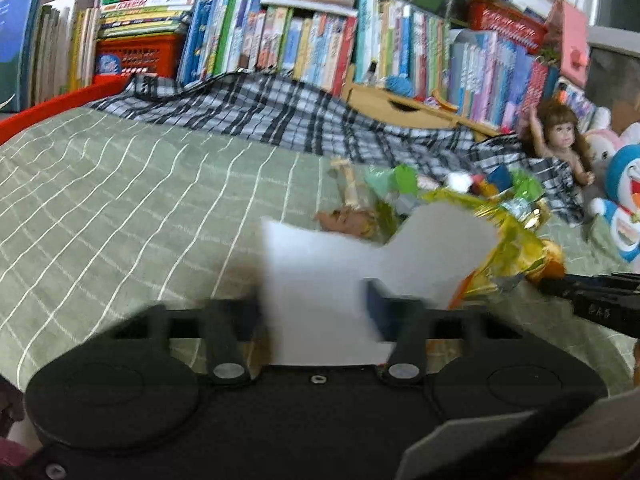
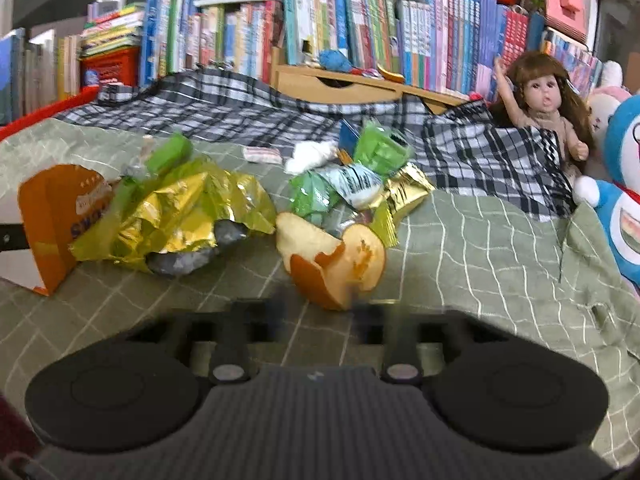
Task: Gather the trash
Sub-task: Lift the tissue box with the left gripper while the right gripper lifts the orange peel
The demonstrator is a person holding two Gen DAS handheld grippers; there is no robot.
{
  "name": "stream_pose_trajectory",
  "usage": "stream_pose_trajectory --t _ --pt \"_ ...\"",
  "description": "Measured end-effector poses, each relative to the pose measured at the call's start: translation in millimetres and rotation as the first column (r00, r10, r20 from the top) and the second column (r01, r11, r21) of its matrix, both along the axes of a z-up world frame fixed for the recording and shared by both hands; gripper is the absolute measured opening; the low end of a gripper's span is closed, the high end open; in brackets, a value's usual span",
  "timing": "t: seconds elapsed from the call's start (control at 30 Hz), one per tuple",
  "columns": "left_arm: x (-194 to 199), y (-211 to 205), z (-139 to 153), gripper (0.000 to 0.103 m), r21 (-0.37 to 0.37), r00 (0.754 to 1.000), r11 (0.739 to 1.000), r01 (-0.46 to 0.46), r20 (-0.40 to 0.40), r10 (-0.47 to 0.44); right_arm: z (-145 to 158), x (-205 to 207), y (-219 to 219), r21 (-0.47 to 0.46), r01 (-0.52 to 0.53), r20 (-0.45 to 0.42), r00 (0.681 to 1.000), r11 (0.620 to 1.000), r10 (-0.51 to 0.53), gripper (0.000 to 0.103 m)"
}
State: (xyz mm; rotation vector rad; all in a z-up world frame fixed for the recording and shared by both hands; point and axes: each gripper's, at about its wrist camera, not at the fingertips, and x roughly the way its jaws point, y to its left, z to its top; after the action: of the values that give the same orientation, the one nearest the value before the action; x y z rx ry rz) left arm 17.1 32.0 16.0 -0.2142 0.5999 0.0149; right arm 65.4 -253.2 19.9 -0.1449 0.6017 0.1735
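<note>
Left wrist: left gripper (image 1: 320, 304) pinching a white-and-orange box (image 1: 340, 280) above the bed (image 1: 120, 184), beside the wrappers (image 1: 512, 236).

Right wrist: right gripper (image 2: 320, 312) spread, empty, just short of orange peel (image 2: 336, 264). Wrappers, tissue (image 2: 308, 156) uncollected; most work left.

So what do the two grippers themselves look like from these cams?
Both are matte black plastic. Each body has two round raised discs at its sides and two silver pivot pins at the finger bases. The left gripper has a smooth body with a small centre screw; one finger pad looks blue. The right gripper has a ribbed body.
</note>
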Motion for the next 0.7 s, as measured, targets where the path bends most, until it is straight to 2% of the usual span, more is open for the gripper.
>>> stream_pose_trajectory --t 0.03,0.13,0.27,0.47,0.6,0.67,0.7 --pt "-0.2 0.6 0.3 0.016 -0.003 1.0 1.0 -0.011 0.005 0.011 1.6 -3.0 -0.5 0.007 -0.003 0.012 1.0 1.0 0.003 0.012" --pt "-3.4 5.8 5.7 0.009 -0.021 1.0 1.0 -0.023 0.021 0.023 10.5 -17.2 -1.4 -0.005 -0.003 0.064 0.998 1.0 0.003 0.008" --pt "-11.3 7.7 15.5 0.009 -0.003 0.998 1.0 -0.028 0.061 0.029 28.6 -32.8 -10.9 0.038 -0.017 0.099 0.995 0.999 0.013 0.007" --pt "-24.0 8.0 26.4 0.009 -0.023 0.997 1.0 -0.011 0.078 0.013 46.0 -55.6 -21.4 0.13 -0.045 0.111 0.993 0.99 0.03 0.007" --pt "-32.5 8.3 28.8 0.009 -0.03 0.997 1.0 0.004 0.08 -0.001 44.1 -64.5 -20.2 0.173 -0.072 0.087 0.995 0.982 0.058 0.008" --pt "-32.9 7.5 26.5 0.011 -0.027 0.997 0.999 0.023 0.075 -0.021 37.1 -66.4 -16.2 0.156 -0.076 0.075 0.995 0.985 0.065 0.009" --pt "-32.4 7.5 23.6 0.016 -0.031 0.997 0.999 0.031 0.068 -0.028 31.4 -66.4 -12.7 0.133 -0.074 0.064 0.996 0.988 0.066 0.013"
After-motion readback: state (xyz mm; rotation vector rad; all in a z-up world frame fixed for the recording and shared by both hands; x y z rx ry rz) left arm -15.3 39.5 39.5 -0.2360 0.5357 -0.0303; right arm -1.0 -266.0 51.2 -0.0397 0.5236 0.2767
